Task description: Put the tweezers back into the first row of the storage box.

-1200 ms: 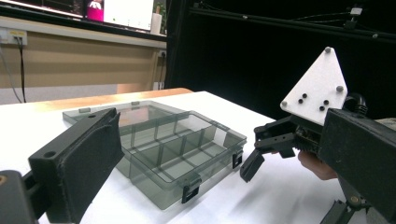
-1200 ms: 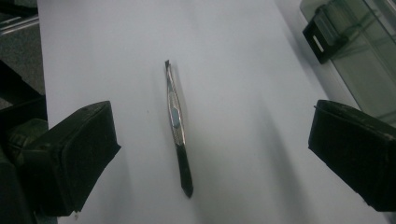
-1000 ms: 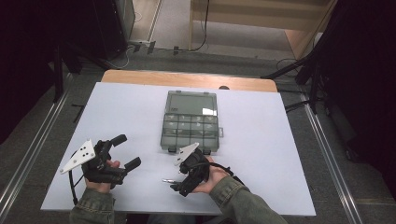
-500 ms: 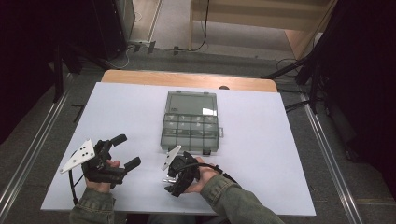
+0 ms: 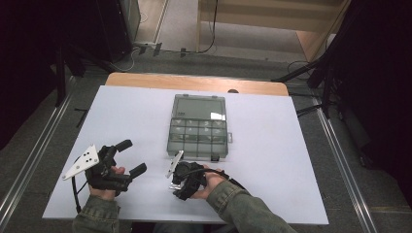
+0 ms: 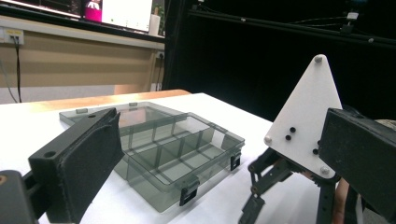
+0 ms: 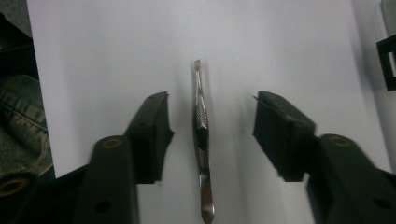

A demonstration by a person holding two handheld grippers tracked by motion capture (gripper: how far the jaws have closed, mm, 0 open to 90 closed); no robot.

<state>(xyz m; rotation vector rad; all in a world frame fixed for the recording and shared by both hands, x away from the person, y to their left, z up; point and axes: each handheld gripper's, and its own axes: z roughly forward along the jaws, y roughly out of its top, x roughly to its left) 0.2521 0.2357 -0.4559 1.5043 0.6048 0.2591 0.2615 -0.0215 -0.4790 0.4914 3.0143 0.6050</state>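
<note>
White table, tweezers between open jaws

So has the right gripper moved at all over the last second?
Yes. In the high view the right gripper has slid left along the table's near edge, away from the organizer box, and now straddles the tweezers, jaws open.

table white | organiser box smoky grey, black latches | tweezers silver, cross-hatched grip | sleeve olive
</note>
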